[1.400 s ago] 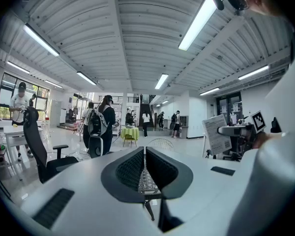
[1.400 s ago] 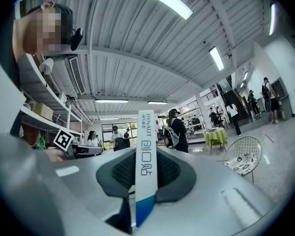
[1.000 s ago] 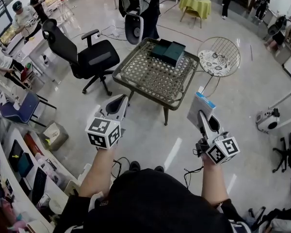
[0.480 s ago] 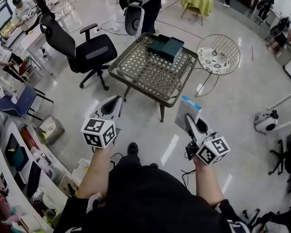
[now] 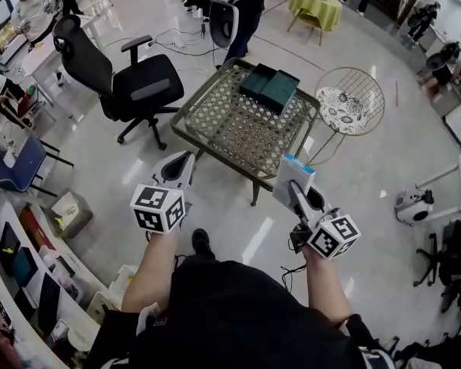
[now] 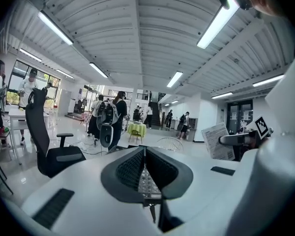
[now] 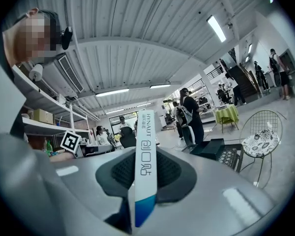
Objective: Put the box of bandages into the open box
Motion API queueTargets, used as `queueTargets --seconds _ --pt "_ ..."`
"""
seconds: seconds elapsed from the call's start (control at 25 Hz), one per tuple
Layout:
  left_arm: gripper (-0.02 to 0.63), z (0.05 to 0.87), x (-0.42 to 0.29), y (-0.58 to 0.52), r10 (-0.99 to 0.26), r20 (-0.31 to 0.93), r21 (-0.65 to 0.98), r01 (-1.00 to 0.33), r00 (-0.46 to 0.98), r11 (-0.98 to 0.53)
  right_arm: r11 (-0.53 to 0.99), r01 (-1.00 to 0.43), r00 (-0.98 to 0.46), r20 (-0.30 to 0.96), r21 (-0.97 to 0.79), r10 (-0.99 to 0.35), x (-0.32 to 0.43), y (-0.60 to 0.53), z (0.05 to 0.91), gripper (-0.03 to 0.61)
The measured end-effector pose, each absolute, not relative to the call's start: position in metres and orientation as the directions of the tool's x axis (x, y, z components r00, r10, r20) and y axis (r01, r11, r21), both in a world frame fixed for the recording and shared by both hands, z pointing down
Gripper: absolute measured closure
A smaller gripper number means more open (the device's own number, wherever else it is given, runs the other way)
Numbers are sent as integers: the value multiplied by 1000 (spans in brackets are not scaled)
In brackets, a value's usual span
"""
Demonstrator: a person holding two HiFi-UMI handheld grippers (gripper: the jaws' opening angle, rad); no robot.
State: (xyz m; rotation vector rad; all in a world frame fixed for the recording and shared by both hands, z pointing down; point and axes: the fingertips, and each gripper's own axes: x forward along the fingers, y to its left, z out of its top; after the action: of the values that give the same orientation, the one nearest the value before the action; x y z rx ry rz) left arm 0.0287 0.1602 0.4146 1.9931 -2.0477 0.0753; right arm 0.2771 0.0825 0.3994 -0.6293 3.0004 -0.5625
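Holding both grippers out ahead, above a glossy floor [image 5: 384,237], just short of the worktop [image 5: 238,133].

Pinching the bandage box [image 7: 145,154] in the right gripper [image 7: 143,167]. Jaws clamped on the two broad faces, with the narrow printed edge turned toward the gripper's camera. Standing upright between the pads and reaching past the tips. White, with a blue band at one end.

Seen from the head view, carried in the air near the worktop's near right corner, not touching it. Well apart from the open box [image 5: 269,85], which is dark green and lying at the far edge of the woven worktop surface. Nothing visible inside from here.

Keeping the left gripper [image 6: 145,176] off to the left, over bare floor, near the worktop's near left corner. Jaws pressed together, with nothing between the ridged pads.

Flanked by a black office chair [image 5: 134,83] left of the worktop and a wire chair [image 5: 353,91] to its right with a patterned cushion [image 5: 339,106] on the seat.
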Motion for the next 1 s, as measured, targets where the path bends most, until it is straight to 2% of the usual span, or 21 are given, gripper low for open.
queueTargets --seconds 0.24,0.48,1.0 --pt "595 385 -43 130 -984 178 108 -994 9 10 862 -388 -917 44 -327 -396 195 52 386 495" --pt "595 390 -92 118 -981 191 115 -993 31 -9 843 -409 -907 52 -350 -419 137 26 386 495" --pt "595 435 -146 51 -959 279 169 -986 52 -5 780 -446 -891 136 -439 -433 89 -48 436 494"
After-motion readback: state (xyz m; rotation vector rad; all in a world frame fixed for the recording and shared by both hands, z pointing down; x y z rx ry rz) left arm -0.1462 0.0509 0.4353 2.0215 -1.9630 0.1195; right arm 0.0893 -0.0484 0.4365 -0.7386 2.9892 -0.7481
